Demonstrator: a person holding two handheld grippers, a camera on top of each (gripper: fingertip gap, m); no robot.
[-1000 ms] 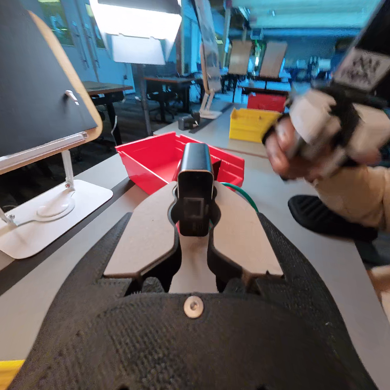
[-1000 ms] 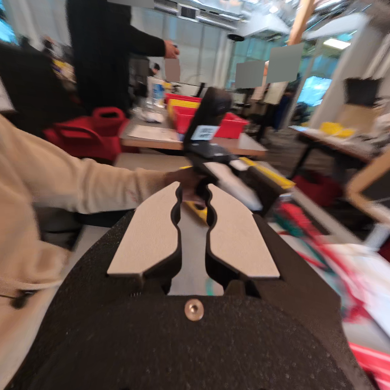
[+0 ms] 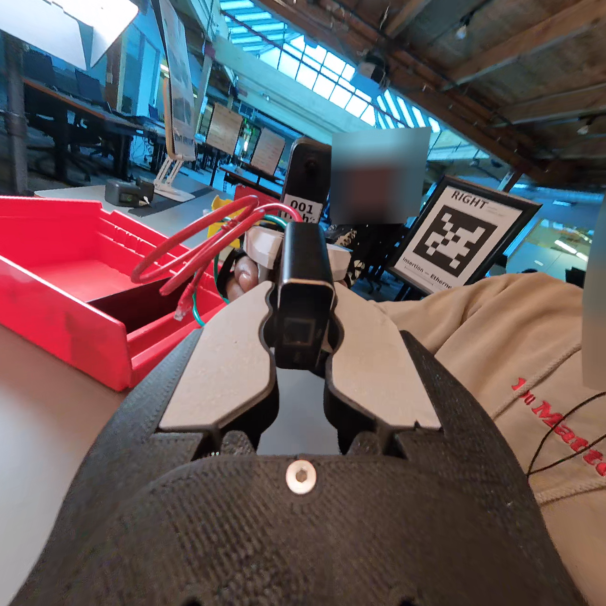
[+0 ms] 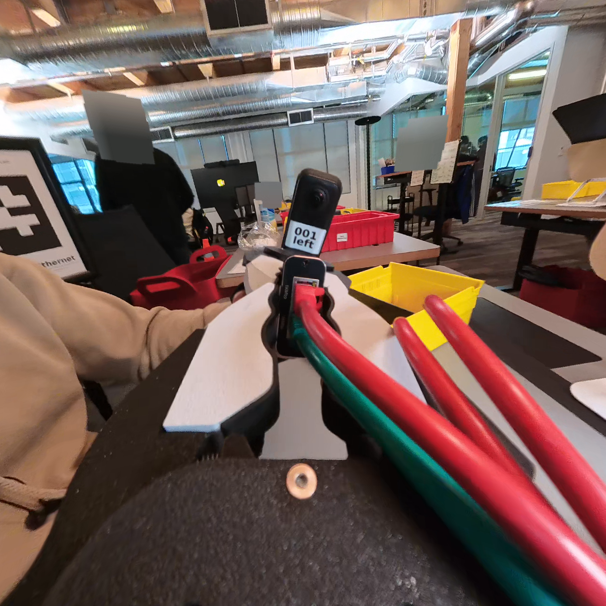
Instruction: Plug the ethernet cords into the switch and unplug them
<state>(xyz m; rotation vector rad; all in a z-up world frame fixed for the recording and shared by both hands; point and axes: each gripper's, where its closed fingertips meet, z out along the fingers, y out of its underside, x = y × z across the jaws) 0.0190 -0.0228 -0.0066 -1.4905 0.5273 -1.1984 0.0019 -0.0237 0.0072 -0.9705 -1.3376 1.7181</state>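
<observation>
My left gripper (image 3: 301, 295) is shut on the black switch (image 3: 305, 262) and holds it above the table, one port facing its camera. The switch's other end (image 4: 303, 267) sits between the tips of my right gripper (image 4: 301, 295). A red plug (image 4: 308, 293) sits in a port there, with a green cord (image 4: 426, 475) plugged in below it. My right gripper is closed around that plug end. The red cord (image 4: 426, 423) runs back over its right finger. In the left wrist view the red cords (image 3: 183, 249) loop left over the bin, with a loose plug (image 3: 180, 311) hanging.
A red bin (image 3: 65, 262) stands on the grey table (image 3: 32, 426) to the left. A yellow bin (image 4: 410, 288) lies behind the switch on the right. A framed marker board (image 3: 452, 239) stands behind. The operator's beige sleeve (image 3: 492, 328) fills the right side. A person in black (image 4: 141, 203) stands beyond. The grippers are tip to tip, or close to it.
My right gripper has swung in from the side and closed at the switch's cord end. My left gripper has tilted the switch upward. The cords now hang across the right wrist view.
</observation>
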